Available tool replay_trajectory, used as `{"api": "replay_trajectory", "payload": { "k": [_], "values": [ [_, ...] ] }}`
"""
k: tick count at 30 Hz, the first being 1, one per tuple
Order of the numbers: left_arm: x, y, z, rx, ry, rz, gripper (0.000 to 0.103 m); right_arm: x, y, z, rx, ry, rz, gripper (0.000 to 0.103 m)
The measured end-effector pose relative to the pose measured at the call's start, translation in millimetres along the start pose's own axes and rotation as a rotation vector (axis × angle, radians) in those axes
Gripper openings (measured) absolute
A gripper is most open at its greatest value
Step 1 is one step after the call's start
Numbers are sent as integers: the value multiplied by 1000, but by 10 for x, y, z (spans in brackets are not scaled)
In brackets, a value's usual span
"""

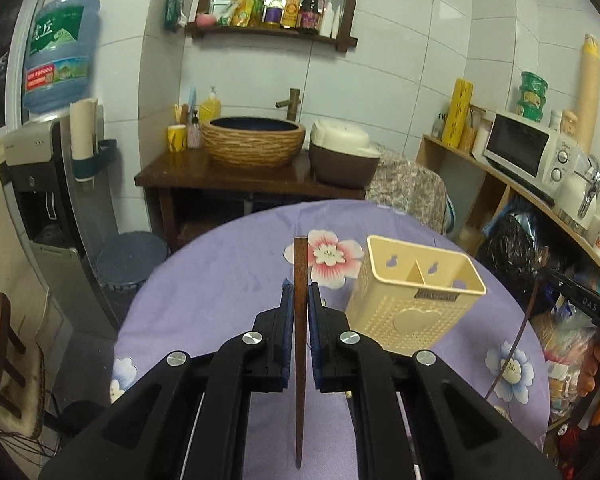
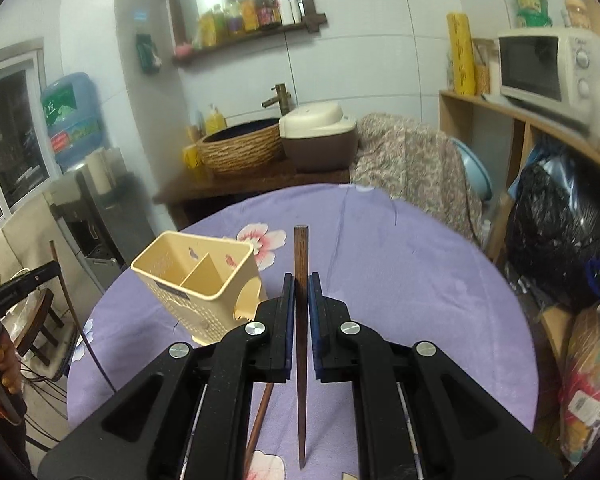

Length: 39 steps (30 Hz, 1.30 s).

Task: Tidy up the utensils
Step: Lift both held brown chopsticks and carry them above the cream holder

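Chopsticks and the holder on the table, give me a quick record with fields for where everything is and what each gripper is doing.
left gripper: shut on a brown chopstick, blunt end forward
right gripper: shut on second chopstick
holder: cream, two compartments, both look empty, upright on table
table: purple floral cloth
loose chopstick: lying on cloth under right gripper

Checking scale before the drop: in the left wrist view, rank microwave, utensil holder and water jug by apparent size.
1. utensil holder
2. microwave and water jug: look alike, unranked; the holder's nearness inflates it.
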State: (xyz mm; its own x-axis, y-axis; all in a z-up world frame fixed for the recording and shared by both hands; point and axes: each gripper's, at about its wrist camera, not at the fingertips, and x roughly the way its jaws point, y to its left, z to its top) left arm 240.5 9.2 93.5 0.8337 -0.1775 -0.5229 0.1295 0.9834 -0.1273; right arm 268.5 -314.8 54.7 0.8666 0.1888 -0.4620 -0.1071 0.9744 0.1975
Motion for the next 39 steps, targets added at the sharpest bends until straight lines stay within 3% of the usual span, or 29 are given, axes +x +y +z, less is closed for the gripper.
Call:
{"api": "replay_trajectory", "payload": {
  "k": [11, 16, 23, 28, 33, 39],
  "values": [
    [-12, 73, 74, -2, -18, 6, 9, -81, 50, 80, -26, -5, -11, 8],
    [-152, 104, 318, -6, -63, 2, 9, -175, 82, 219, -31, -42, -11, 8],
    [-522, -115, 1152, 9, -205, -10, 8, -516, 443, 1006, -125, -173, -42, 8],
    [-669, -406, 1569, 9, -280, -60, 9, -778, 726, 1575, -125, -258, 16, 8],
    [-502, -658, 1491, 33, -288, -75, 9, -677, 874, 1581, -112, -255, 57, 8],
    [-33, -721, 1080, 35, -209, -83, 9, -166, 845, 1183, -87, -141, 67, 8]
  ]
}}
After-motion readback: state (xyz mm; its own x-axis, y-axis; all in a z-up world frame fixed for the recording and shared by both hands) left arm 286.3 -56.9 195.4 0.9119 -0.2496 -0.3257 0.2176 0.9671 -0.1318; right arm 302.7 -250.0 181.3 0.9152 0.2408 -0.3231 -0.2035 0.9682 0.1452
